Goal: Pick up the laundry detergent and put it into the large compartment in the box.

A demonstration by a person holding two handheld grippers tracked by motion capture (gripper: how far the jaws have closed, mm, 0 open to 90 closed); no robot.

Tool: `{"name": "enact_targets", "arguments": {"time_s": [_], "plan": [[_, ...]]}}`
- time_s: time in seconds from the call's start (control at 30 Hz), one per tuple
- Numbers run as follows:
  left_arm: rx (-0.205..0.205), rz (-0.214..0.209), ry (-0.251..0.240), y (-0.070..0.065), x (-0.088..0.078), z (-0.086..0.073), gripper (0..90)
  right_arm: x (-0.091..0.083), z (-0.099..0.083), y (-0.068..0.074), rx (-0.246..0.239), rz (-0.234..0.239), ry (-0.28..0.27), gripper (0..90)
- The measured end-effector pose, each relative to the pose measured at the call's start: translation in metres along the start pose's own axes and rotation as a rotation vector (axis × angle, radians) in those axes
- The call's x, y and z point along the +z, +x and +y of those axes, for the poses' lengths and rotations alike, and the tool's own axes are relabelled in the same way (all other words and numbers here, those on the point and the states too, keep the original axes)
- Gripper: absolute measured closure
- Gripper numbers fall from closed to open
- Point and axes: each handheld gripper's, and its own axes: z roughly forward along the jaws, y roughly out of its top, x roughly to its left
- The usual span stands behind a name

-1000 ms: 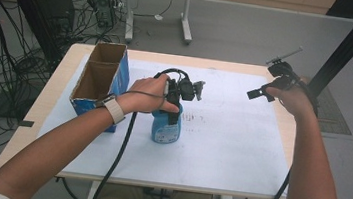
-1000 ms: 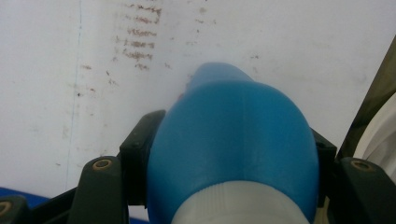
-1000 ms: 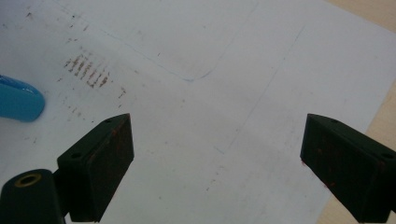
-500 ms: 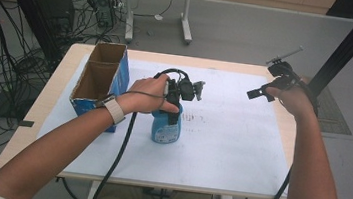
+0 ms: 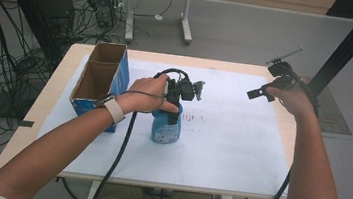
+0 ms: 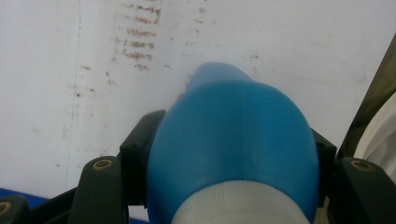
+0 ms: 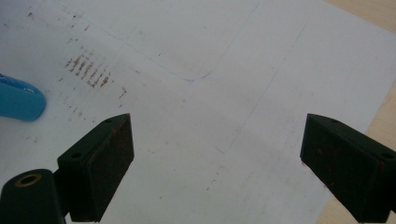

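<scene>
on the white sheet (image 5: 219,149) that covers the table (image 5: 30,128) stands one blue bottle (image 5: 166,126), upright, a little toward the person's side of the sheet's middle. one cardboard box (image 5: 96,86) with blue sides stands well to the left of the bottle, on the sheet's left edge; it is open at the top and split into two compartments. a patch of faint brown marks (image 5: 193,116) lies on the sheet just to the right of the bottle.

two grippers are in play, one in each hand. the left gripper (image 6: 229,154) is clamped on the bottle: in the left gripper view its two black jaws press against the bottle's blue shoulders from either side, just below the pale neck, and in the high view the left hand (image 5: 147,95) sits over the bottle's top.

the right gripper (image 7: 215,158) is held well to the right of the bottle, above the sheet's far right part, touching nothing. its two jaws stand wide apart with bare sheet between them, and the bottle's blue edge (image 7: 18,100) shows far off at the left of its view.
</scene>
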Motion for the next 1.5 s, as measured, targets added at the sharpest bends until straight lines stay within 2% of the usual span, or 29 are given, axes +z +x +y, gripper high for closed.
{"name": "enact_targets", "arguments": {"time_s": [0.2,0.43,1.03,1.5], "plan": [[-0.005,-0.001,0.002,0.0004,0.0,0.0004,38.2,-0.0006,-0.0006,-0.0008,0.001,0.0,-0.003,9.6],[0.009,-0.002,0.005,0.0007,-0.0003,0.0009,38.3,-0.0003,-0.0004,-0.0007,0.0,-0.001,-0.001,9.6],[0.015,-0.003,-0.013,0.0007,0.0004,-0.0029,38.4,0.0001,-0.0005,-0.0005,0.004,-0.002,0.002,9.6],[0.009,-0.003,-0.012,0.0008,0.0005,-0.0028,38.3,0.0001,-0.0002,0.0,0.002,-0.002,0.003,9.7]]}}
